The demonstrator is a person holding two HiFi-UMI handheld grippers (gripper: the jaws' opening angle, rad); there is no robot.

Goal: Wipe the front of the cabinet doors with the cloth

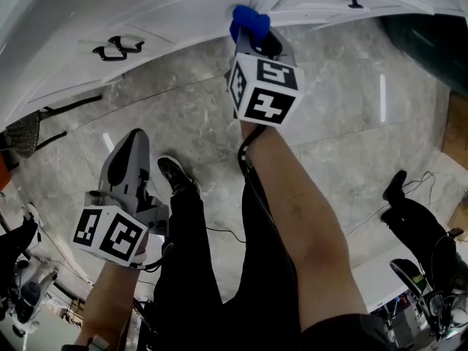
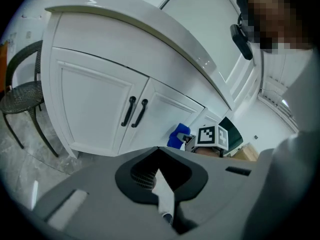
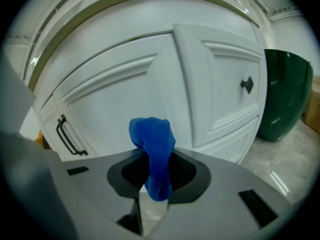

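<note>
White cabinet doors (image 3: 125, 84) fill the right gripper view, one with a black knob (image 3: 246, 85) and others with black bar handles (image 3: 67, 134). My right gripper (image 3: 155, 171) is shut on a blue cloth (image 3: 152, 139), whose bunched end is up close to the door panel. In the head view the cloth (image 1: 248, 22) meets the cabinet (image 1: 168, 20) low down, with the right gripper (image 1: 252, 41) behind it. My left gripper (image 1: 130, 148) hangs lower left over the floor, away from the doors, shut with nothing held. From the left gripper view (image 2: 162, 184) I see the paired handles (image 2: 135, 111) and the cloth (image 2: 178, 135).
A dark green bin (image 3: 285, 94) stands right of the cabinet. A black wire chair (image 2: 20, 96) sits at the cabinet's left end. The person's legs and shoes (image 1: 175, 174) stand on the grey marble floor (image 1: 344, 115); a cable and another shoe (image 1: 397, 187) lie to the right.
</note>
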